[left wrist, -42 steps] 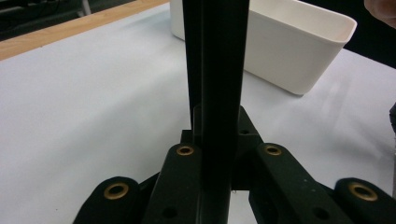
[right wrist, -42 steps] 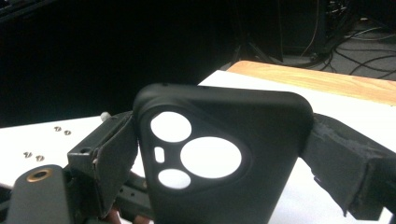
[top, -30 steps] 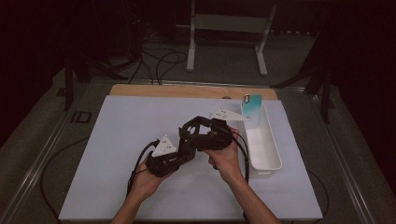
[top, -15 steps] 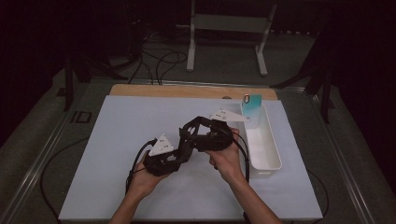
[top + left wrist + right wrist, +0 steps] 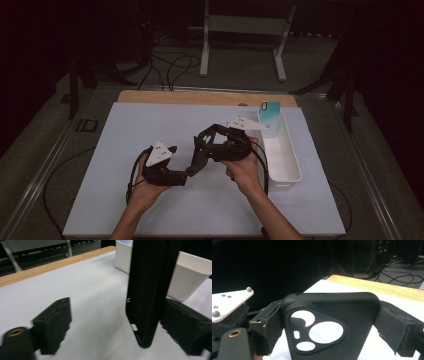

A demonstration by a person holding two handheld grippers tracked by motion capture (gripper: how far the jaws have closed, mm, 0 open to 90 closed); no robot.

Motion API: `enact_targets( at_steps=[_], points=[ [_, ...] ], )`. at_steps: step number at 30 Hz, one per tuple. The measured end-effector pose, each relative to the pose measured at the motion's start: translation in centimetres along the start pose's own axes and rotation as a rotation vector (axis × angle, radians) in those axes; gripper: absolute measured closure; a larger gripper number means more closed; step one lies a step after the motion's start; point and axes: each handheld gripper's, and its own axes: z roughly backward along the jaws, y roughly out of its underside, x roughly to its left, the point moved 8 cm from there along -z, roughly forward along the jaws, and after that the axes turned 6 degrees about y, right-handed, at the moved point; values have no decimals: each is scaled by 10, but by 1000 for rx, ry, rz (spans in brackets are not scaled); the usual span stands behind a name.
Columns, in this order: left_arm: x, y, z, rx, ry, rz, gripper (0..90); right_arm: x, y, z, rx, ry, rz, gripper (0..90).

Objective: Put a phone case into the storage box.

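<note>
1. Plainly, the person's two hands meet over the middle of the white table mat (image 5: 150, 125), each holding a black gripper, seen from the high view.

2. The right gripper (image 5: 200, 157) pinches a black phone case (image 5: 329, 327): in the right gripper view both jaws press against the case's two side edges at its camera end, where three round holes and a small slot sit in a raised, rounded-triangle panel.

3. The case hangs above the mat, slanting down from the right gripper toward the left one; in the high view it shows as a dark strip (image 5: 196, 162) between the two tools.

4. The left gripper (image 5: 186, 176) stands spread. Its jaws have just been opening, and in the left gripper view the lower end of the case (image 5: 147, 300) sits between them without being pressed (a clear gap on one side, while the other jaw lies close beside the case's edge; whether it touches there cannot be told).

5. That lower end shows small port cut-outs along its rim, and it hovers over the mat, not resting on it.

6. A white bin (image 5: 287, 165) stands on the mat's right side, just beside the right hand (image 5: 245, 172); a teal item (image 5: 271, 110) stands upright at its far end.

7. The left hand (image 5: 145, 187) holds its tool low, nearer the person than the right.

8. Beyond the mat runs a wooden table edge (image 5: 200, 97).
</note>
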Motion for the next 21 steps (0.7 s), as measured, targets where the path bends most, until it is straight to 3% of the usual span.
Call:
enact_targets(
  at_steps=[3, 7, 11, 16, 21],
  points=[
    [5, 2, 4, -7, -22, 10, 23, -1, 0, 0, 0, 2, 0, 135],
    [15, 5, 11, -24, -77, 16, 18, -1, 0, 0, 0, 1, 1, 135],
    [23, 11, 17, -33, -107, 24, 8, -2, -1, 1, 2, 5, 1, 135],
    [32, 22, 23, -21, -149, 26, 4, -2, -2, 2, 0, 6, 8, 135],
    [43, 36, 31, -26, -190, 59, 3, -3, -2, 2, 0, 5, 8, 135]
  ],
)
